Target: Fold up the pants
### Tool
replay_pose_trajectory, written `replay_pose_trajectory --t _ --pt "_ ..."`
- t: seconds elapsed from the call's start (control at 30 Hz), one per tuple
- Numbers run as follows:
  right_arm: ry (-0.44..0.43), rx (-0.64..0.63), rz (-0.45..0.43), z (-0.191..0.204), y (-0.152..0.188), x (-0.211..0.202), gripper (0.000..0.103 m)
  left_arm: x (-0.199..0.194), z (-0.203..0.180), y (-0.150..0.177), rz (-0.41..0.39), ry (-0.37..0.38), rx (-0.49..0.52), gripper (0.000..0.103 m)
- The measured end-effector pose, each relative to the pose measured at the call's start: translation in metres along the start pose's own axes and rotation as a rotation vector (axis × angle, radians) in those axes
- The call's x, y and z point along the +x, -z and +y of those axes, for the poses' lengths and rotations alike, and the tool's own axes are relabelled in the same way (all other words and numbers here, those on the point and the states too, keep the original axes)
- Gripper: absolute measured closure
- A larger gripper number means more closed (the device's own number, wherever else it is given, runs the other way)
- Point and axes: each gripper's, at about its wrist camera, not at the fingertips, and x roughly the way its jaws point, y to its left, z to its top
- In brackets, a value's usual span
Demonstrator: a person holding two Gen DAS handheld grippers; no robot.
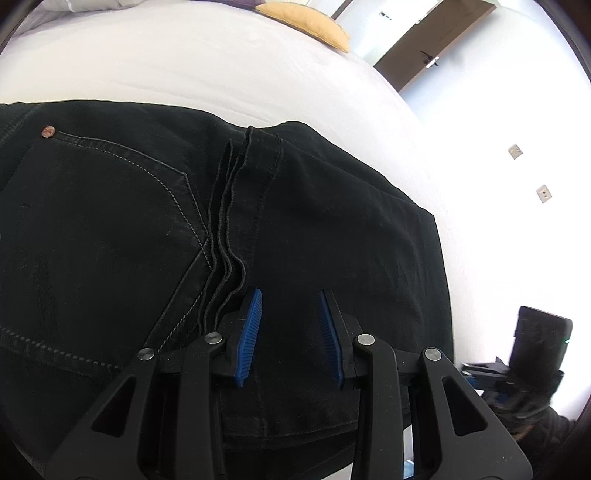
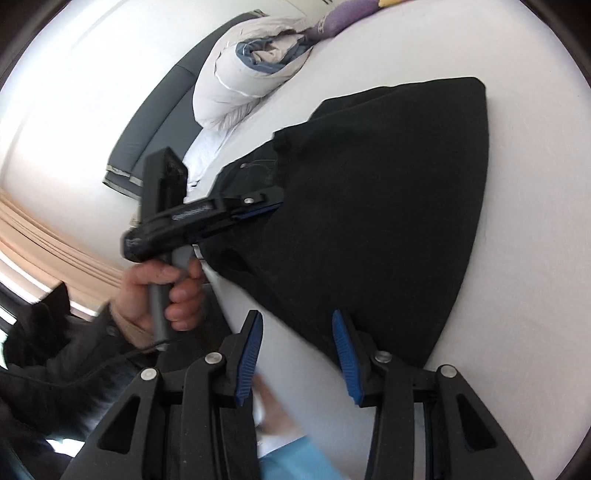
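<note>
Over the bed [image 1: 184, 62], seen from the left wrist, the left tongs [image 1: 291, 295] stand narrowly parted above the black pants [image 1: 129, 229], their blue pads [image 1: 251, 332] close over the dark cloth just beside the stacked hem edges [image 1: 225, 221]; whether the pads pinch any fabric I cannot tell, for the cloth between them looks flat. The pants lie folded across the white sheet, with a stitched pocket and a copper rivet [image 1: 48, 130] to the left. A yellow cushion [image 1: 310, 26] sits at the far edge of the bed, a brown door [image 1: 436, 40] stands beyond, and the other tool shows dimly at the lower right. From the right wrist, the right tongs [image 2: 297, 321] are half open with nothing gripped, held over the white sheet at the near edge of the pants [image 2: 369, 221], the right pad just over the dark cloth. Across the folded pants, the left tongs [image 2: 273, 206] lie low against the fabric, their handle held by the person's hand [image 2: 162, 295]. A rolled duvet [image 2: 240, 74] and a purple cushion [image 2: 343, 18] lie at the far end of the bed [image 2: 517, 184].
</note>
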Motion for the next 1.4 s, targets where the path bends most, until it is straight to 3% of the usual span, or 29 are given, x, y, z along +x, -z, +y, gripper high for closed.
replay_pose_trajectory --t 0.07,0.13,0.17,0.2,0.27,0.4,0.5,0.63,0.7,0.8,0.87,1.0,1.2,1.4 --pt "-0.123 -0.008 -0.076 0.016 -0.009 -0.020 0.056 -0.011 -0.006 0.002 -0.012 -0.047 0.017 0.072" --pt "-0.143 -0.023 -0.113 0.023 -0.019 -0.028 0.050 -0.030 -0.009 0.006 -0.060 -0.111 0.030 0.063" --pt "-0.140 -0.017 -0.111 0.022 -0.027 -0.025 0.050 -0.042 -0.006 0.008 -0.096 -0.126 0.022 0.038" --pt "-0.127 -0.011 -0.106 0.019 -0.031 -0.022 0.050 -0.058 0.000 0.011 -0.149 -0.120 -0.004 0.019" --pt "-0.100 0.014 -0.077 0.013 -0.042 -0.008 0.048 -0.096 0.026 0.021 -0.270 -0.078 -0.101 0.012" --pt "-0.150 0.071 -0.081 0.005 -0.059 0.013 0.048 -0.157 0.111 0.050 -0.402 0.011 -0.382 0.011" --pt "-0.189 0.115 -0.091 -0.002 -0.068 0.023 0.048 -0.179 0.167 0.077 -0.477 0.111 -0.563 0.011" --pt "-0.232 0.232 -0.109 -0.025 -0.073 0.032 0.048 -0.188 0.213 0.100 -0.558 0.231 -0.707 0.011" --pt "-0.247 0.280 -0.116 -0.034 -0.074 0.032 0.048 -0.186 0.226 0.106 -0.582 0.293 -0.748 0.011" --pt "-0.255 0.324 -0.125 -0.045 -0.072 0.032 0.048 -0.182 0.238 0.113 -0.599 0.325 -0.799 0.012" --pt "-0.266 0.341 -0.135 -0.049 -0.070 0.030 0.048 -0.189 0.244 0.124 -0.658 0.357 -0.835 0.012" --pt "-0.252 0.339 -0.121 -0.052 -0.068 0.030 0.049 -0.204 0.251 0.146 -0.712 0.334 -0.856 0.012" --pt "-0.238 0.336 -0.113 -0.051 -0.069 0.035 0.050 -0.179 0.263 0.147 -0.622 0.360 -0.891 0.012" --pt "-0.231 0.331 -0.100 -0.051 -0.068 0.036 0.050 -0.167 0.270 0.137 -0.601 0.411 -0.890 0.013"
